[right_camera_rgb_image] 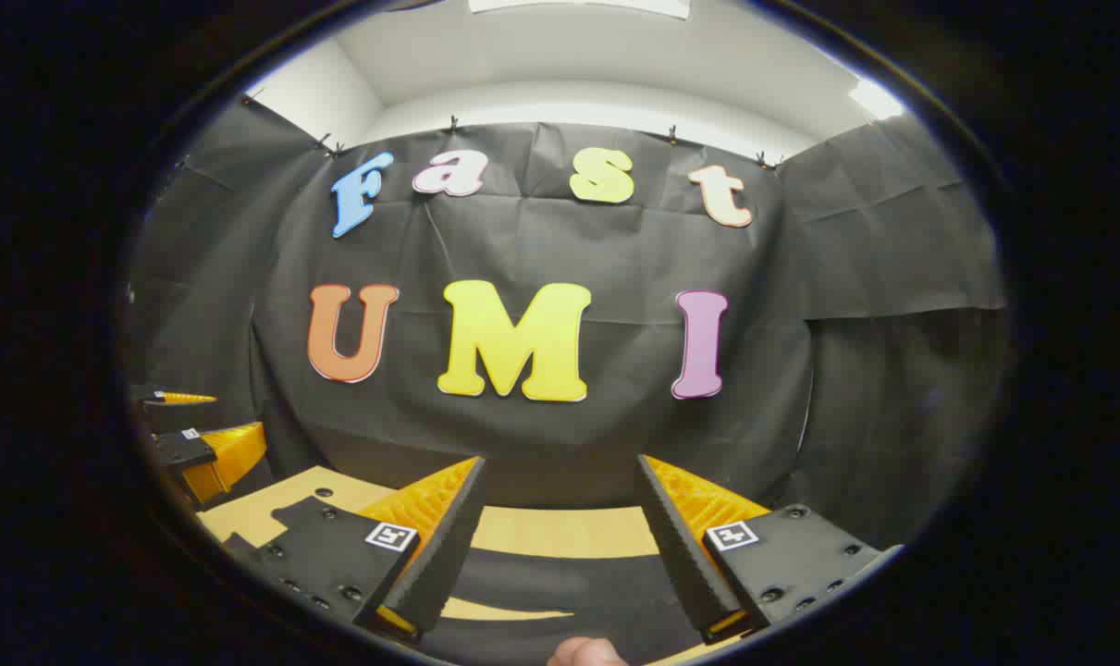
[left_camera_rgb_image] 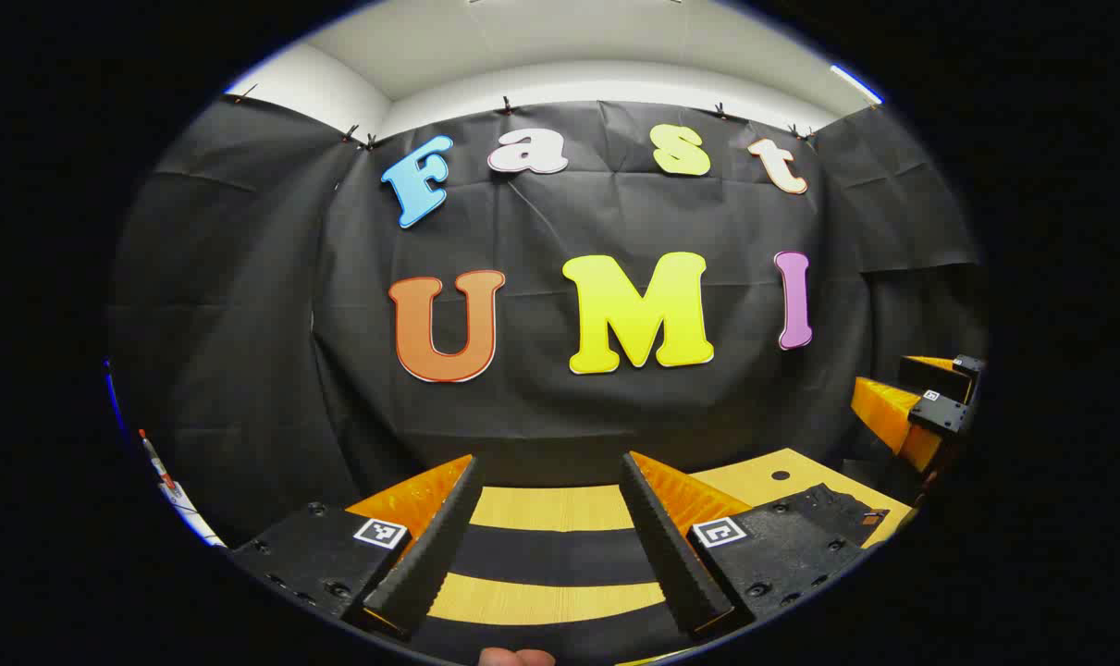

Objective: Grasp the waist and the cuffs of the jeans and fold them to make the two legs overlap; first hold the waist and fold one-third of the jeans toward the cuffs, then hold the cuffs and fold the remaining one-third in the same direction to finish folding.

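The jeans (left_camera_rgb_image: 560,555) are dark cloth lying in bands across the light wooden table (left_camera_rgb_image: 541,507), under and between my left gripper's fingers. My left gripper (left_camera_rgb_image: 550,458) is open, held above the cloth with nothing between its fingers. A further dark fold with a small brown patch (left_camera_rgb_image: 837,504) lies to the right. In the right gripper view the dark jeans (right_camera_rgb_image: 560,573) lie below my right gripper (right_camera_rgb_image: 560,460), which is open and holds nothing. The right gripper (left_camera_rgb_image: 929,407) also shows at the far right of the left gripper view, and the left gripper (right_camera_rgb_image: 199,449) at the far left of the right gripper view.
The black cloth wall stands close behind the table's far edge (right_camera_rgb_image: 560,532). A person's fingertip (left_camera_rgb_image: 516,657) shows at the bottom of the left gripper view, and another fingertip (right_camera_rgb_image: 583,652) at the bottom of the right gripper view.
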